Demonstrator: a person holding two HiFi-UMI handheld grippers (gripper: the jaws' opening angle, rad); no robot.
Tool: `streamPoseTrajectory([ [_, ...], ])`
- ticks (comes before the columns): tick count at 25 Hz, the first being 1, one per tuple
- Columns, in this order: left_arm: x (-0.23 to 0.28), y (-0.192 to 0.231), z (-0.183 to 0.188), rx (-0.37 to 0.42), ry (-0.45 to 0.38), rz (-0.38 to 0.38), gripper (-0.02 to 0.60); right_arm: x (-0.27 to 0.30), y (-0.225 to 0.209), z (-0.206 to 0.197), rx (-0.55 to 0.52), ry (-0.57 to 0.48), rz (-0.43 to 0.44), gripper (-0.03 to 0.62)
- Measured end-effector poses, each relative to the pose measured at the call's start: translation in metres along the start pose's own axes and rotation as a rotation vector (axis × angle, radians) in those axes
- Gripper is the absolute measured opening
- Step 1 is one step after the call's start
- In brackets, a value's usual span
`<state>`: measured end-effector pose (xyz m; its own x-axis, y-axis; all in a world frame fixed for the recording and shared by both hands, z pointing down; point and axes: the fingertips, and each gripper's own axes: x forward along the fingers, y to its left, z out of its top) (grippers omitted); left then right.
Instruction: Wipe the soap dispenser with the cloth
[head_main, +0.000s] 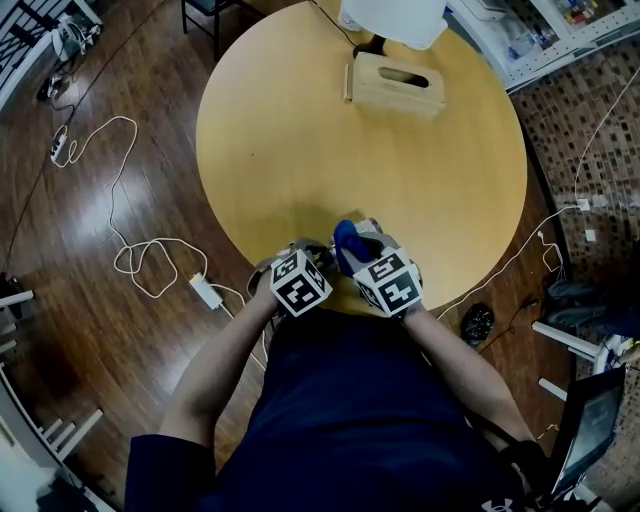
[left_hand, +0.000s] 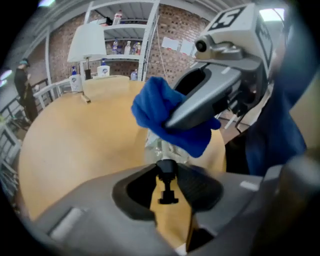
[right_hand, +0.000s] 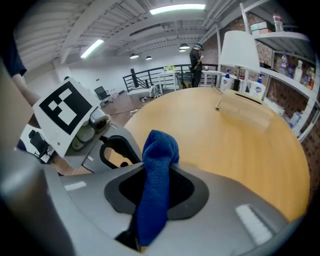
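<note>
At the near edge of the round table, the left gripper clamps the clear soap dispenser by its black pump. The right gripper, clamped on the blue cloth, appears to hold it against the bottle. Wiping seems under way; next, rub around the body.

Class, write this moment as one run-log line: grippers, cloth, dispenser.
left gripper: shut on dispenser | right gripper: shut on cloth | cloth: over dispenser | place: near table edge

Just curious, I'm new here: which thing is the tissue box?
Find the round yellow wooden table. At its edge farthest from the person, beside the white lampshade, lies the pale wooden tissue box; it alone has an oval slot on top.
</note>
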<state>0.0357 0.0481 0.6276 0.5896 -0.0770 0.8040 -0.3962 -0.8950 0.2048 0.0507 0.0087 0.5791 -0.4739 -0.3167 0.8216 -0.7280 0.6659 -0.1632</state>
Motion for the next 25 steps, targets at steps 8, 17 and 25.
streamPoseTrajectory([
  [8,0.005,0.005,0.005,0.279,0.060,0.245,0.132,-0.016,-0.032,-0.025,0.039,-0.032,-0.122,0.087],
  [17,0.009,0.000,0.007,-0.006,-0.020,-0.010,0.195,-0.020,-0.040,-0.035,0.062,-0.020,-0.185,0.087],
  [25,0.009,0.008,0.012,-0.062,-0.049,-0.101,0.135,-0.006,0.004,-0.015,-0.072,-0.040,-0.059,0.087],
])
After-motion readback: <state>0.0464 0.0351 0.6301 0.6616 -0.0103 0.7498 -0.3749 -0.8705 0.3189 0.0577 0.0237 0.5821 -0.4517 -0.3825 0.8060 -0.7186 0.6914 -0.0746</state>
